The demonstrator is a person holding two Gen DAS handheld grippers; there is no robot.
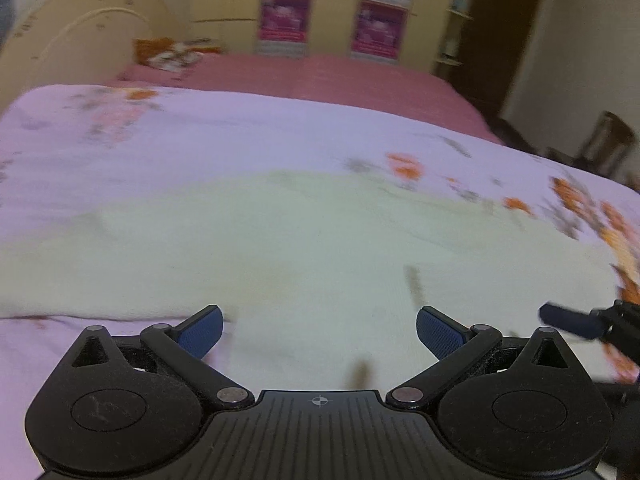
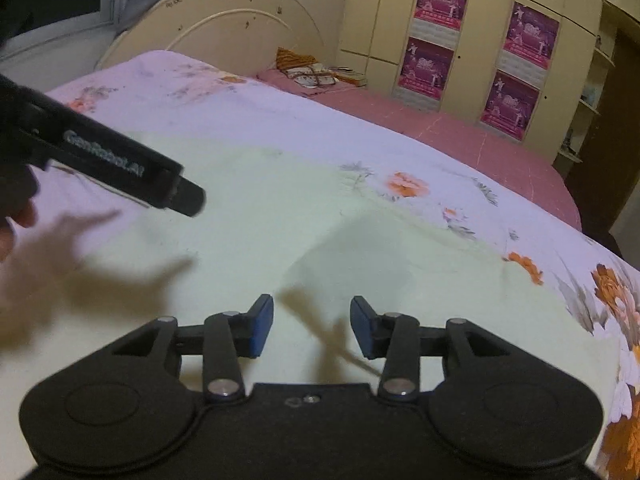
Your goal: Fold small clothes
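Pale cloth [image 2: 280,240] lies flat on bed, long axis sideways, under both spread, empty tongs: left tongs [image 1: 319,332], right tongs [image 2: 312,326].

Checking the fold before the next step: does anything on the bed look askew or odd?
One thing: the pale cloth lies mostly flat on the floral sheet, but a raised crease runs diagonally across its middle. Nothing looks spilled or damaged.

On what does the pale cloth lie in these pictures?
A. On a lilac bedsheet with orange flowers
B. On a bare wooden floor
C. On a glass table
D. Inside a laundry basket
A: the pale cloth lies spread on the lilac flowered bedsheet that covers the bed, as both wrist views show.
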